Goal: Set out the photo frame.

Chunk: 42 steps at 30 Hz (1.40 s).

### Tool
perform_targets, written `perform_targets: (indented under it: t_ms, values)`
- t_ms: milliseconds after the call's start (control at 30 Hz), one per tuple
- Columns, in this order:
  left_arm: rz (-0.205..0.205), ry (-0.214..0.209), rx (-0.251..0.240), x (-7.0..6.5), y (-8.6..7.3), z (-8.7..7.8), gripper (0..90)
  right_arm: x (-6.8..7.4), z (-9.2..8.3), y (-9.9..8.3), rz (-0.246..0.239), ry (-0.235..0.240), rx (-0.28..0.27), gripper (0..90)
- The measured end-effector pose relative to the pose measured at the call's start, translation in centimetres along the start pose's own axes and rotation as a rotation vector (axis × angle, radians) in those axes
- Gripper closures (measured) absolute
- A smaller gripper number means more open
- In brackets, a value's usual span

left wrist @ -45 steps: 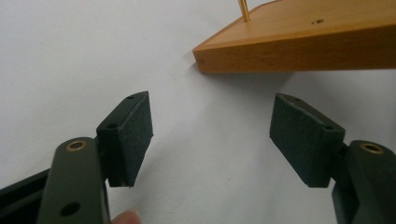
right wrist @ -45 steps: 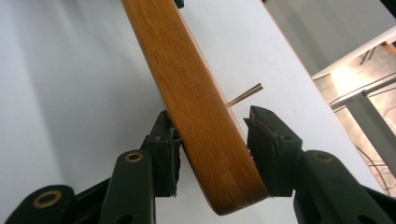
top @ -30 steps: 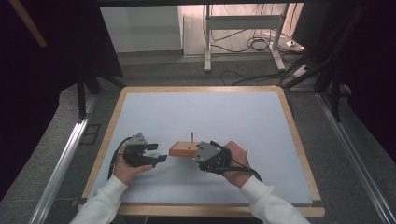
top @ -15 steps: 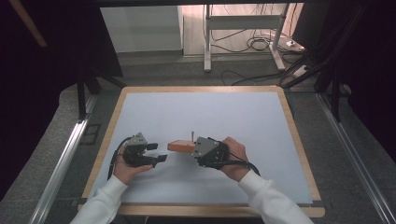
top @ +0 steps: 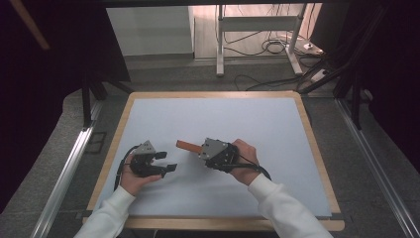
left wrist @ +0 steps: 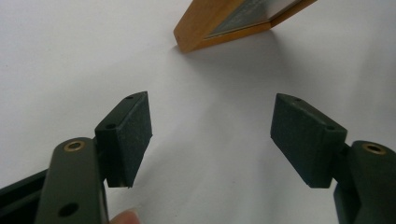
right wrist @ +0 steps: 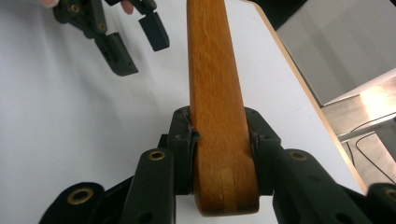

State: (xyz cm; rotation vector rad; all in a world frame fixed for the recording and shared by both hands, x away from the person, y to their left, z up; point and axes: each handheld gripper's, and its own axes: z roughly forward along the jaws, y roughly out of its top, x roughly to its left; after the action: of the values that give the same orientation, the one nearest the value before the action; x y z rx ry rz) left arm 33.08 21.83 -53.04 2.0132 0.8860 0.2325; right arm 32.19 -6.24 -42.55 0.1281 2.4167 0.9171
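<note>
White tabletop (top: 277, 129), left tongs (top: 166, 161) agape and empty, right tongs (right wrist: 219, 156) tight around wooden frame (right wrist: 215, 93).

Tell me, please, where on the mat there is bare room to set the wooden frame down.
The far half of the mat, up to the table's wooden rim, is bare, as is the right strip beyond the right claw. It is crowded near the front, where the left claw hangs open facing the frame.
</note>
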Motion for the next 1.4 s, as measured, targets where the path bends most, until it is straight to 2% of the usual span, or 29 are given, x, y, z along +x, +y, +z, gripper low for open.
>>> perform_targets:
  t_ms: [300,700,933,1100,1200,1400]
  values:
    - [-0.005,0.005,-0.007,0.0,0.0,0.0,28.6,-0.9,-0.2,0.0,0.057,0.006,-0.046,69.3]
    - [-0.005,0.007,-0.009,0.0,0.0,0.1,28.5,-0.4,-2.2,0.4,0.062,0.053,-0.099,69.3]
    - [-0.007,0.007,-0.009,0.0,0.0,0.1,28.5,0.1,-3.6,0.6,0.089,0.121,-0.141,69.2]
    - [0.0,0.008,-0.004,0.0,0.0,0.1,28.5,0.1,-3.4,0.1,0.109,0.166,-0.138,69.1]
    - [-0.001,0.008,-0.005,0.0,0.0,0.1,28.5,-0.5,-3.3,-0.2,0.133,0.169,-0.147,68.9]
    - [0.0,0.005,-0.002,0.0,0.0,0.1,28.5,-1.8,-3.0,-1.0,0.177,0.142,-0.125,68.1]
